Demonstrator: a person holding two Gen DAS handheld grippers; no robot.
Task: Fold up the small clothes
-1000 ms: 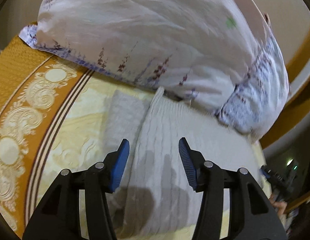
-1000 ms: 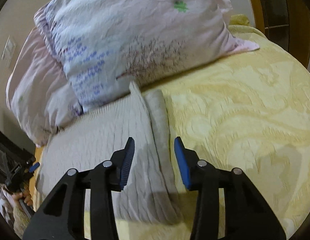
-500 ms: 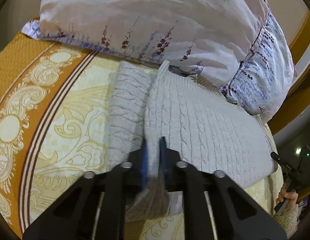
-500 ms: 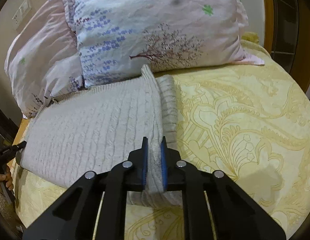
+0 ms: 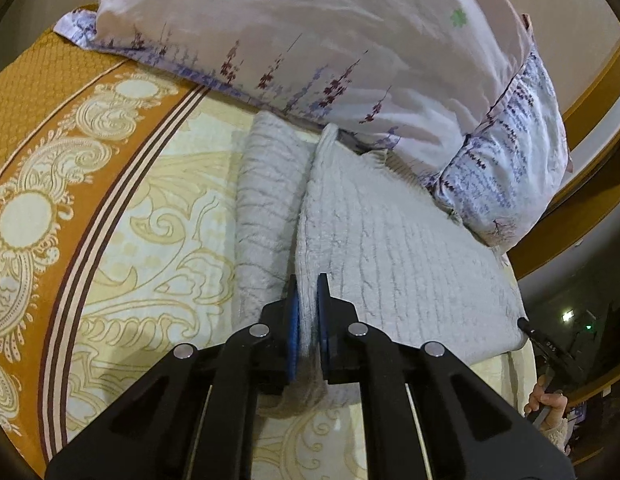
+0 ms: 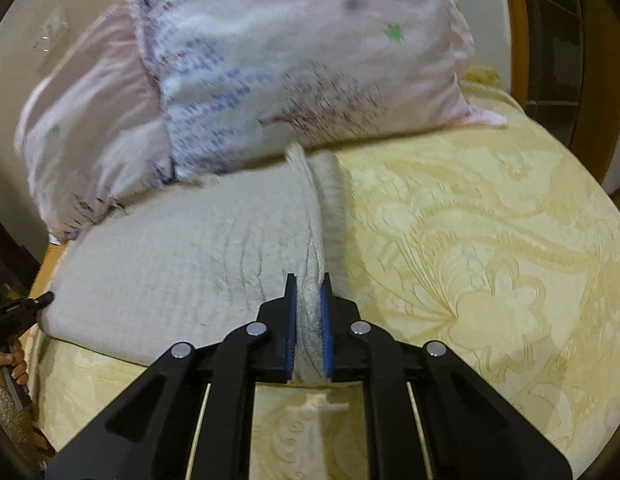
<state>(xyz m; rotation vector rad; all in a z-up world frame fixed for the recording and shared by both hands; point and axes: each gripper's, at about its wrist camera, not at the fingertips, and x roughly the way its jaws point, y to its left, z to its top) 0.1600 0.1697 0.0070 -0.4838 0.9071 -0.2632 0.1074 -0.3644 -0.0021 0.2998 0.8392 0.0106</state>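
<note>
A grey cable-knit sweater (image 5: pixel 398 248) lies on the yellow patterned bedspread (image 5: pixel 149 240), its far end against the pillows. My left gripper (image 5: pixel 306 280) is shut on its near edge, pinching up a ridge of knit; a folded-in side panel (image 5: pixel 265 208) lies to the left. In the right wrist view the sweater (image 6: pixel 181 248) spreads to the left. My right gripper (image 6: pixel 307 280) is shut on its raised edge, the knit bunched between the blue pads (image 6: pixel 290 320). Each gripper shows at the far corner in the other's view.
Two floral pillows (image 5: pixel 330 40) (image 6: pixel 289 68) stand behind the sweater. An orange border (image 5: pixel 37 128) runs along the bedspread's left side. A wooden bed frame (image 6: pixel 526 60) rises at the right. Open bedspread (image 6: pixel 490 260) lies right of the sweater.
One second ago both grippers were open over the sweater's edges. They closed on the knit and now hold it pinched, lifting the edge into a ridge.
</note>
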